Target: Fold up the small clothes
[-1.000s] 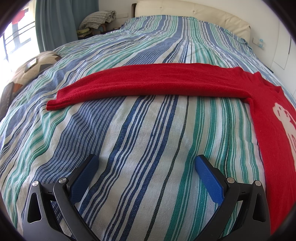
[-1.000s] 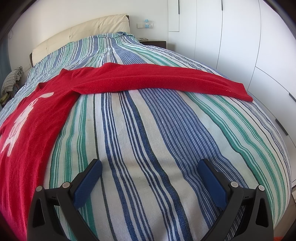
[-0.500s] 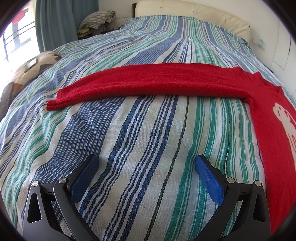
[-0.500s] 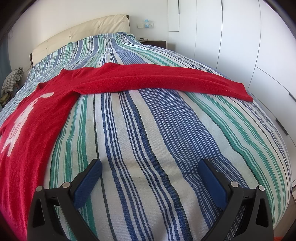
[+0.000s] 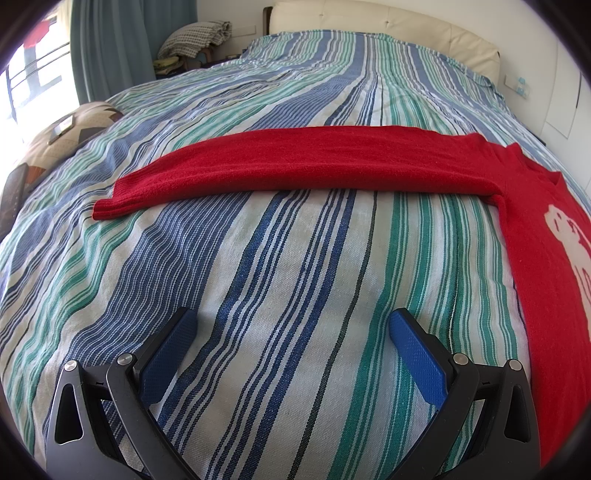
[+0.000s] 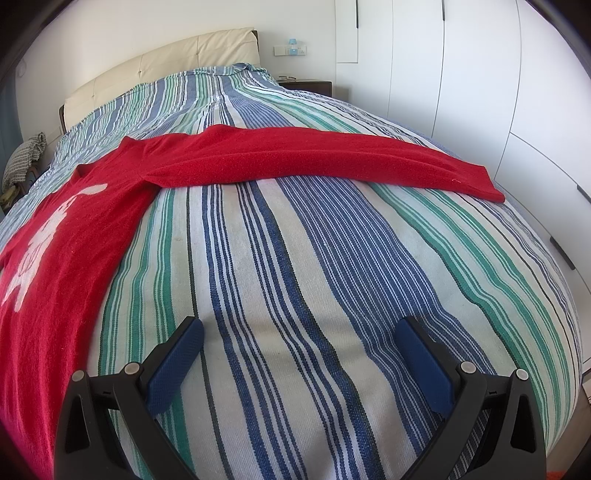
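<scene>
Left gripper: nearest the lens in the left wrist view, the black two-finger gripper with blue ribbed pads (image 5: pixel 291 328) has its jaws spread wide, nothing between them — it hovers over bare striped cloth.

Right gripper: same story in the right wrist view, the black two-finger gripper with blue ribbed pads (image 6: pixel 299 336) gapes wide and grips nothing, poised above the cover.

Bed cover: a woven cotton bedspread in blue, green and white stripes (image 5: pixel 280 266) fills both views, the stripes running away toward the head of the bed (image 6: pixel 280 258).

Sweater body: the red knitted sweater with a white figure on its front (image 5: pixel 546 258) lies flat on the cover, off to the right of the left gripper; in the right wrist view the same body (image 6: pixel 62 258) sits off to the left — so it lies between the two grippers.

Left sleeve: stretched straight out across the stripes (image 5: pixel 295 166), cuff at the far left, well ahead of the left fingers.

Right sleeve: laid out straight the other way (image 6: pixel 314 155), cuff near the bed's right edge.

Far end: a cream padded leather headboard (image 5: pixel 388 18) against the wall.

Right side: white wardrobe doors (image 6: pixel 480 74).

Left side: a blue-grey curtain (image 5: pixel 110 44) beside a bright window.
</scene>
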`<state>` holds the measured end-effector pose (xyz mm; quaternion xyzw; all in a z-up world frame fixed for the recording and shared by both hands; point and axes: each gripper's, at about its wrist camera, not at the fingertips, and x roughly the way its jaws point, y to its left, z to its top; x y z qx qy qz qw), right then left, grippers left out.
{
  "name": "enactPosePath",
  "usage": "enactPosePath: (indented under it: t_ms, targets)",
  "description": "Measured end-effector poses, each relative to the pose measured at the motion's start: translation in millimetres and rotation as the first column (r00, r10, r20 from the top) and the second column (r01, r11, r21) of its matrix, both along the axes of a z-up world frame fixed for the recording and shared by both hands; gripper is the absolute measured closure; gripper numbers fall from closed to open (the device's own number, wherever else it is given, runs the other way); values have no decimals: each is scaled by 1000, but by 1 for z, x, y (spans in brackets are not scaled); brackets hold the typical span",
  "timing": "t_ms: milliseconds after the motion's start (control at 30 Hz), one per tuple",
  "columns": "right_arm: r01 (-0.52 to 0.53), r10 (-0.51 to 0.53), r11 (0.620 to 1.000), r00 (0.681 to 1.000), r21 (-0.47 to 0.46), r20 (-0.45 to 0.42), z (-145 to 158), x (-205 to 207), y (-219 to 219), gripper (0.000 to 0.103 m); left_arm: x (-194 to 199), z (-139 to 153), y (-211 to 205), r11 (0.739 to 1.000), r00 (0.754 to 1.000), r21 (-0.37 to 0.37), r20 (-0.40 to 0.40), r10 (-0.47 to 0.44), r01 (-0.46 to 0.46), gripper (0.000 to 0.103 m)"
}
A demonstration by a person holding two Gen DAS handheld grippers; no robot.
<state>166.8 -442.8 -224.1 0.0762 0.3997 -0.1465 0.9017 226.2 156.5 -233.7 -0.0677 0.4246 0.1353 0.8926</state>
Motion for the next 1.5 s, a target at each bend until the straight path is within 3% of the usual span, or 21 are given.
enactPosePath:
  t_ms: [600,700,767,833,933,1000,1133,1167,1200,1300,1367,1400,1433,1500]
  targets:
    - [-2,2,1000,1000,-8,-7,0,0,3,1,0,0,0,1000,1000,-1,0,0,0,0]
    - [-8,9,1000,999,18,-44,2,4,0,1,0,0,0,1000,1000,0,-1,0,0,0]
    - [-19,27,994,997,112,-69,12,8,-13,1,0,0,0,1000,1000,0,0,0,0,0]
    - [-2,1,956,1000,292,5,30,7,-44,1,0,0,0,1000,1000,-1,0,0,0,0]
    - [90,-152,872,984,481,90,50,9,-111,1,1,-1,1,1000,1000,-1,-10,-2,2,0]
    - [155,-267,787,958,597,104,50,10,-161,2,3,-1,2,1000,1000,-7,-15,-2,2,0]
    - [245,-458,549,888,799,42,18,5,-235,19,3,0,2,1000,1000,-8,-23,5,-5,0]
    - [245,-485,505,874,828,37,11,4,-245,21,3,1,2,1000,999,-18,-36,14,-15,0]
    - [245,-501,485,865,840,37,7,5,-251,23,4,1,3,999,998,-31,-58,23,-25,0]
    - [249,-494,509,869,824,42,9,22,-258,27,6,4,4,997,991,-70,-130,25,-34,0]
    - [255,-452,553,892,793,29,9,37,-255,49,4,8,3,995,985,-94,-170,-1,-16,0]
    - [262,-418,576,908,774,4,8,46,-252,83,1,10,2,994,984,-111,-180,-11,-10,0]
    - [280,-391,594,920,754,-33,5,54,-247,99,-4,12,2,992,983,-129,-183,-20,-3,0]
    - [301,-390,647,920,701,-35,12,59,-241,99,-18,17,2,988,986,-157,-161,-39,13,0]
